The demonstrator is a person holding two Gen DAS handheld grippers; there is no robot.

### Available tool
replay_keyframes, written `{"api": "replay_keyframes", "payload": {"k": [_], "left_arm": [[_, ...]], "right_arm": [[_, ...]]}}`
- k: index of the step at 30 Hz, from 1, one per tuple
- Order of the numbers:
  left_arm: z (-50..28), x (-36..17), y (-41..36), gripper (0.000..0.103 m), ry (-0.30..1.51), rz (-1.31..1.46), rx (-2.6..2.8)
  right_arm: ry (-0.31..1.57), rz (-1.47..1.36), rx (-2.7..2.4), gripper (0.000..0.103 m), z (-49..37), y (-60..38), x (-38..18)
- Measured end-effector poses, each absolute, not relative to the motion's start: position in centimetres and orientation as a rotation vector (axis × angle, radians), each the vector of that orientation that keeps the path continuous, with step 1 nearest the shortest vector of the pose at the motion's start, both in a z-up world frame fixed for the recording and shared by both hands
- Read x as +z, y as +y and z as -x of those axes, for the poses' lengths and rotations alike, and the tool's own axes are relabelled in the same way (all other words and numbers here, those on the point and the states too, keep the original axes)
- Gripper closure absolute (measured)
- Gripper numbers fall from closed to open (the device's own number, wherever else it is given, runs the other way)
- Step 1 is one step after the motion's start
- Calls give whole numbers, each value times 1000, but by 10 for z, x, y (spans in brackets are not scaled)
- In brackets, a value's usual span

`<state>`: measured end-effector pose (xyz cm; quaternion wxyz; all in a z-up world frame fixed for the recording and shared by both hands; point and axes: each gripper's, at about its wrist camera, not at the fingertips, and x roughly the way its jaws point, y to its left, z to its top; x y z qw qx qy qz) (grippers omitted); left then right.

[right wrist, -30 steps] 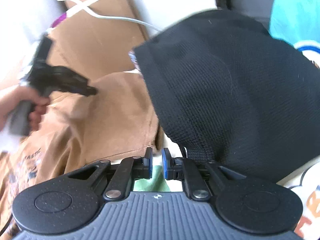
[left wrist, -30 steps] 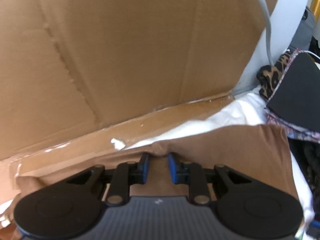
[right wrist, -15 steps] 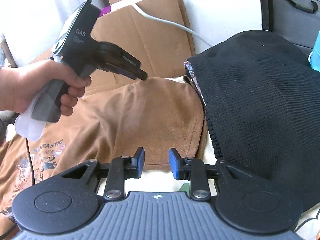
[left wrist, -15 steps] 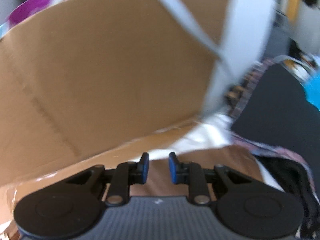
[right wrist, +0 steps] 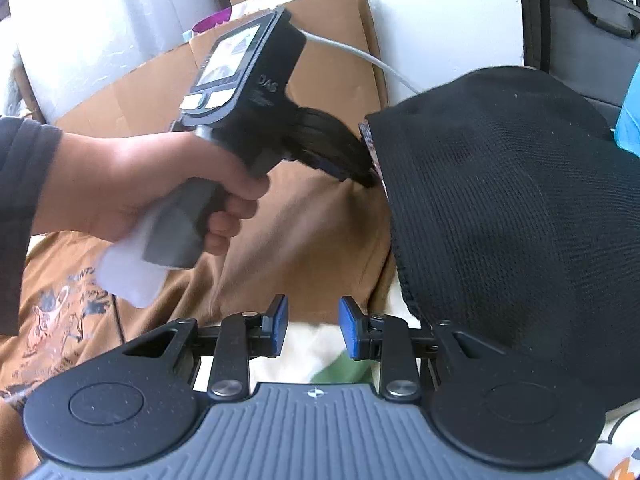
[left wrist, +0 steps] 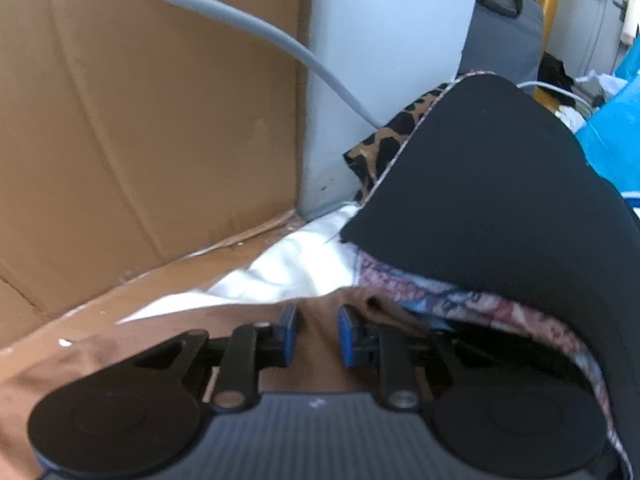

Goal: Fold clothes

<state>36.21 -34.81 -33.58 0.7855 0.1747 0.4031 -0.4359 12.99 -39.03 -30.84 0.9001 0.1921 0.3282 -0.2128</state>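
Brown T-shirt [left wrist: 248, 320], left wrist view: fabric lies spread under the left claw [left wrist: 316, 334], its far hem by a white sheet [left wrist: 288, 268] and a cardboard panel [left wrist: 140, 120]. Claw jaws stand apart w/ cloth visible in the gap; nothing pinched. A black knit garment [left wrist: 500, 200] heaps just to the right, patterned fabric [left wrist: 420, 292] showing beneath its edge. Risk: claw tips sit v. close to that heap, so closing here may catch patterned cloth along w/ the shirt's edge.

Right wrist view: right claw [right wrist: 313, 328] hovers w/ jaws apart, empty, over the shirt's near hem. The shirt's printed front [right wrist: 60, 320] lies to the left. A hand [right wrist: 132, 192] grips the left tool's handle, wrist roughly level, tool nose angled down-right to the shirt's far right corner, touching or nearly touching the black garment. Fold stage: cannot tell; the shirt lies mostly flat.
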Motion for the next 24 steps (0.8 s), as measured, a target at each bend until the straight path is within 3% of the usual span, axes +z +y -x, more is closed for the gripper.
{"api": "replay_keyframes", "payload": {"k": [3, 5, 10, 13, 15, 17, 22, 24], "left_arm": [[-359, -342, -354, 81, 875, -330, -941], [-359, -339, -354, 90, 881, -309, -950], [-359, -336, -356, 89, 907, -299, -957], [-362, -330, -355, 76, 919, -336, -956], [-363, -319, -346, 58, 889, -369, -985], [-365, -303, -328, 47, 826, -404, -1001], [-399, -283, -271, 48, 817, -407, -865], [-416, -278, -249, 63, 824, -406, -800]], "right_arm": [[693, -400, -446, 71, -128, -392, -312], [696, -405, -451, 71, -127, -393, -313], [694, -404, -448, 70, -132, -391, -312], [682, -394, -440, 70, -134, -388, -308], [671, -395, -439, 70, -135, -388, -307], [661, -402, -439, 69, -137, -388, -306], [646, -397, -436, 69, -148, -388, -305], [647, -396, -438, 69, -151, -388, -305]]}}
